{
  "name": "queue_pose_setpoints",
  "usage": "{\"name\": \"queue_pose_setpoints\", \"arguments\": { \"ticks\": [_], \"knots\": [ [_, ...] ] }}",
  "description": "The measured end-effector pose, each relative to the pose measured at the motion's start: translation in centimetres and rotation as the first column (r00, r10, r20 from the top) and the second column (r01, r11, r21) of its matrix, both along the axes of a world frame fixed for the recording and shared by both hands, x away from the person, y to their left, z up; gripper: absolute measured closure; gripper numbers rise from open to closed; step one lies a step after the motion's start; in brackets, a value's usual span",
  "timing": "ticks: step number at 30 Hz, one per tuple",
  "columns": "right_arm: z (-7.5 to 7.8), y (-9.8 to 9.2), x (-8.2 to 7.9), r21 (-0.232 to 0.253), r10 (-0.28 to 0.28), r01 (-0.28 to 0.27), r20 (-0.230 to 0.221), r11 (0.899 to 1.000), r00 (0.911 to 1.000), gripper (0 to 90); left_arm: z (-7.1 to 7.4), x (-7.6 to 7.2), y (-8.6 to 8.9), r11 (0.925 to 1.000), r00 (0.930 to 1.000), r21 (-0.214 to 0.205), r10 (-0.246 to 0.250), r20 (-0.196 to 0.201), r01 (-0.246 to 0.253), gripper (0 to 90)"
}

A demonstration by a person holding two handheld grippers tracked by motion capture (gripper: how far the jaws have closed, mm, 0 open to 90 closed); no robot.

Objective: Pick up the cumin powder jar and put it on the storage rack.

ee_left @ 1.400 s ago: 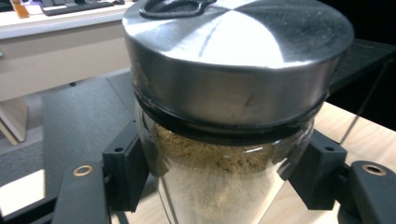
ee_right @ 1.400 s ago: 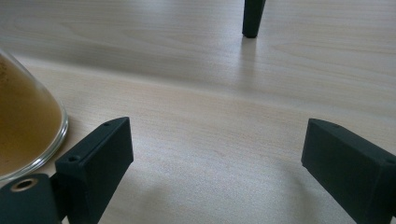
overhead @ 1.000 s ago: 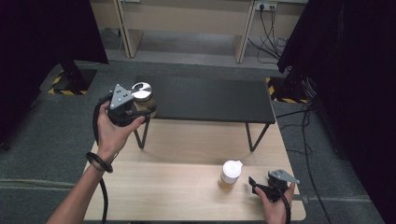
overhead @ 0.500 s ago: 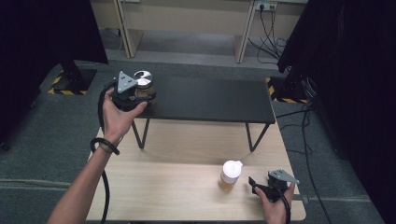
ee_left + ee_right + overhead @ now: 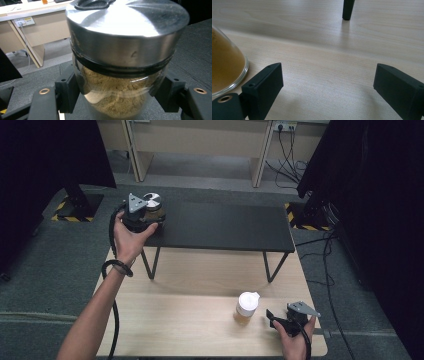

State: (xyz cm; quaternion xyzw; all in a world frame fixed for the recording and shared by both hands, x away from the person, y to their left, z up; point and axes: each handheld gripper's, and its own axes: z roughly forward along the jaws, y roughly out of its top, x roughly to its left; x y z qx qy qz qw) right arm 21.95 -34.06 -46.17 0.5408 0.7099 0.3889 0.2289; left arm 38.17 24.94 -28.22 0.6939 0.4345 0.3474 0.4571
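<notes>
The left gripper (image 5: pixel 117 97) clamps a powder jar (image 5: pixel 122 65) (steel-lidded) over the black shelf (image 5: pixel 225 225); the right gripper (image 5: pixel 327 92) gapes empty.

I have the glass jar (image 5: pixel 120 97) of tan powder, steel lid (image 5: pixel 127 27) on, upright in my left tongs (image 5: pixel 120 100) at the black tabletop's (image 5: pixel 225 225) far-left corner.

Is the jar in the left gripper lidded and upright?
Yes, both. The jar stands upright between the left gripper jaws, its metal lid seated on top, brown powder inside.
</notes>
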Motion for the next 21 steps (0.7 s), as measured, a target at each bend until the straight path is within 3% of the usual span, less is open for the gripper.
{"name": "queue_pose_setpoints", "arguments": {
  "ticks": [9,14,21],
  "knots": [
    [0.0,0.2,0.0,-0.012,0.005,-0.005,0.000,1.000,1.0000,9.2,-0.5,0.7,-0.2,0.9997,1.0000,-0.026,0.003,0.000,-0.003,30.4],
    [0.0,0.2,0.0,-0.011,0.005,-0.005,-0.001,1.000,1.0000,9.2,-1.0,1.2,0.7,0.9950,0.9999,-0.100,0.002,-0.016,-0.003,30.4],
    [0.1,0.2,0.1,-0.014,0.006,-0.006,-0.001,1.000,1.0000,9.2,-1.5,1.5,1.3,0.9904,0.9999,-0.138,-0.011,-0.010,0.010,30.1]
  ]
}}
